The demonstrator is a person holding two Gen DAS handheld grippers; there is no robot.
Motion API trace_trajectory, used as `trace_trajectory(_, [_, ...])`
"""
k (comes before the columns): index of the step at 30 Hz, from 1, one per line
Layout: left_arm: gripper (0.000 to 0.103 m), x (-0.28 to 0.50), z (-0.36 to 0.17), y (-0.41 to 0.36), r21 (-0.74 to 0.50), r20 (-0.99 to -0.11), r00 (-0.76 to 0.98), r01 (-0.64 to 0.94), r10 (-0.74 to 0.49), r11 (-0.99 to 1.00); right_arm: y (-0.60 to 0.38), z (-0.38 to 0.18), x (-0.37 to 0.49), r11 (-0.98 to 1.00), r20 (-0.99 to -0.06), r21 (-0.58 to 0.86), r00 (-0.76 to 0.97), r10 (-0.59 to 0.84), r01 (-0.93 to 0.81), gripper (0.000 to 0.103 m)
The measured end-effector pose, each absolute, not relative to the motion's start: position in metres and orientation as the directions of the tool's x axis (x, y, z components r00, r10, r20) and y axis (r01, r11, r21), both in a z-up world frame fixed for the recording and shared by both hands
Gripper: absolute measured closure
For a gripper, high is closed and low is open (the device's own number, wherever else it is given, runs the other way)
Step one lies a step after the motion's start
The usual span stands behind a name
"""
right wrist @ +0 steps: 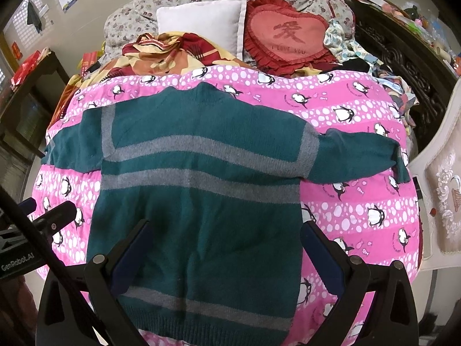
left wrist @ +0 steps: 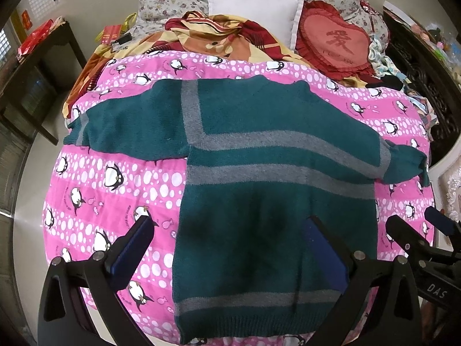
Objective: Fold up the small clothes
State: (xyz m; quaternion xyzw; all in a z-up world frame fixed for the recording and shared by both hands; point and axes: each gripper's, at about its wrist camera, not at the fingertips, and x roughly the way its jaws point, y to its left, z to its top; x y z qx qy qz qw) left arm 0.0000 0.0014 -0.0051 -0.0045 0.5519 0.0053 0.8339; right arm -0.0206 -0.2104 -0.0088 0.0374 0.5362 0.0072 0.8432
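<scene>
Sweater lies flat, sleeves out, on the penguin blanket ahead of and below both my grippers, left gripper and right gripper spread wide, holding nothing, hovering over its hem, probably to start folding.

Sweater lies flat on the penguin blanket, sleeves spread to both sides, hem nearest the grippers, neck farthest. Left gripper sits above the hem on the sweater's left half, right gripper above the hem toward its right half, just beside the left one. Beyond the blanket: crumpled quilt ahead-left, square pillow behind it, heart cushion to the pillow's right, side table far left.
</scene>
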Motion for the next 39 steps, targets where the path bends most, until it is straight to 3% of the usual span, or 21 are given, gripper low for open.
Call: trace_trajectory(39, [0.0,-0.0008,-0.0153,-0.0022,-0.002,-0.93,0.368,-0.006,0.001,1.0,-0.2044,-0.019,-0.0166,0.997,-0.918,0.078,0.391,0.061,0.027,0.0])
